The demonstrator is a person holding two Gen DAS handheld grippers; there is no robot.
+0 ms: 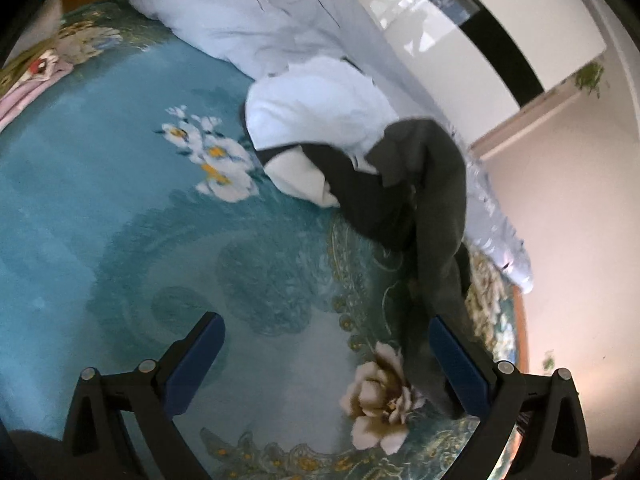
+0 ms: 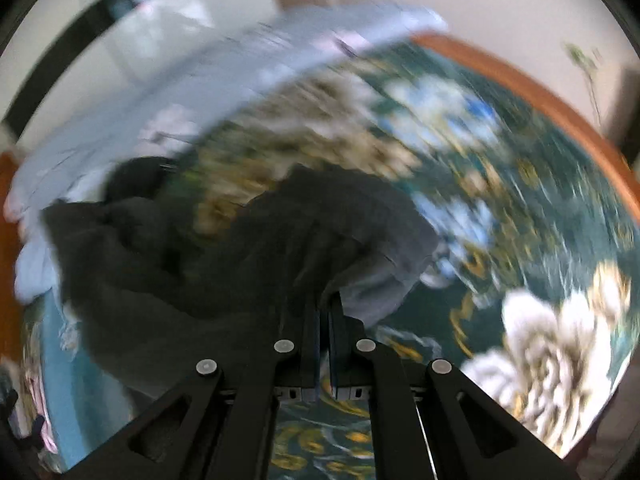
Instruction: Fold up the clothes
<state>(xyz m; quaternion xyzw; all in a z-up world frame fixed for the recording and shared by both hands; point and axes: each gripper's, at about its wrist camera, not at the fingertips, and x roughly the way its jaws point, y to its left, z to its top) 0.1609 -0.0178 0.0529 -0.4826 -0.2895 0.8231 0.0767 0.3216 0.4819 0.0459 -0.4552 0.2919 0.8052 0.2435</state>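
A dark grey garment lies crumpled on the teal flowered bedspread, partly over a white garment. One strip of it trails down to my left gripper, which is open and empty above the bedspread, its right finger next to the cloth. In the blurred right wrist view my right gripper is shut on a bunched edge of the dark grey garment, which hangs off to the left.
A pale blue quilt is heaped along the far side of the bed, also in the right wrist view. A pink folded cloth lies at the left. The bed's wooden edge and a white wall lie beyond.
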